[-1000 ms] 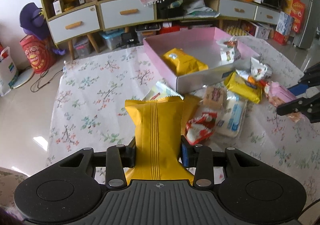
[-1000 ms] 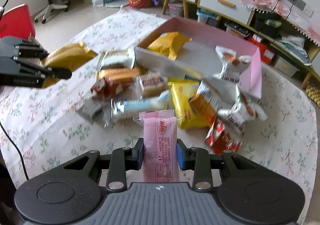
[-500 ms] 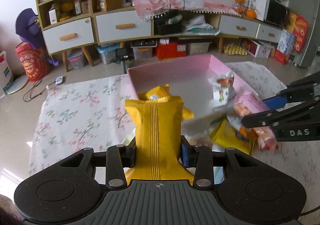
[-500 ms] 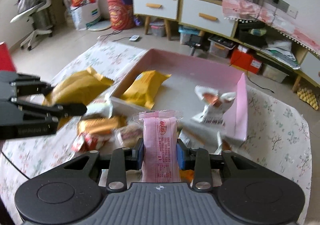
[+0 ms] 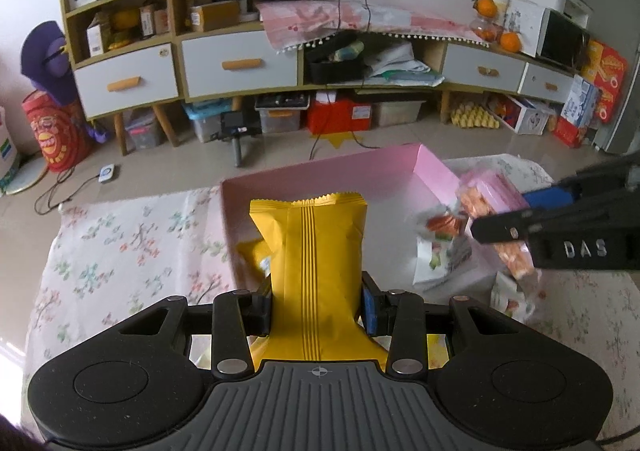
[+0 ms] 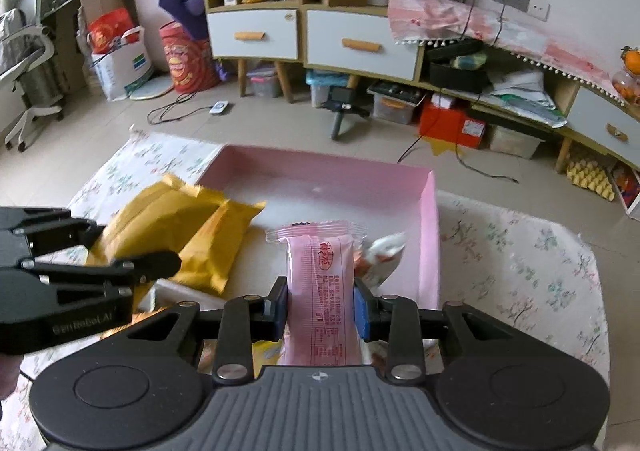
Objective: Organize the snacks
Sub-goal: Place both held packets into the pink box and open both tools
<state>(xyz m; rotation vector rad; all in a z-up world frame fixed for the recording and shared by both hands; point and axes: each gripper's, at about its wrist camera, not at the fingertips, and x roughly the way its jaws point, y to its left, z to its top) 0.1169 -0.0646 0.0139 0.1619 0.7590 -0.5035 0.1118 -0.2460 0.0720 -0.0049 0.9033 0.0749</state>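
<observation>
The pink box (image 5: 434, 171) now fills the middle of both wrist views, where a second ago it lay farther off across the floral-clothed worktop (image 5: 120, 235) behind a scatter of loose packets. Both hands have carried their loads up and forward, so that each snack now hangs over the box's near wall instead of over the pile.

The left gripper (image 5: 318, 309) has its jaws closed narrowly on the yellow snack bag (image 5: 316, 243), which stands upright above a second yellow bag (image 6: 224, 243) already lying inside the box. The right gripper (image 6: 320, 307) likewise pinches the pink wrapped snack (image 6: 320, 275) at its lower half, the packet pointing into the box's right side, near a white and red packet (image 5: 438, 247) resting against the inner wall.

Judged from this, the carrying step is nearly over and the drop is next: both snacks look placed to fall inside once the jaws part. The two grippers sit close together, so releasing one after the other would likely avoid a knock. Some packets remain outside at the box's near edge, mostly hidden, so the sorting seems unfinished.
</observation>
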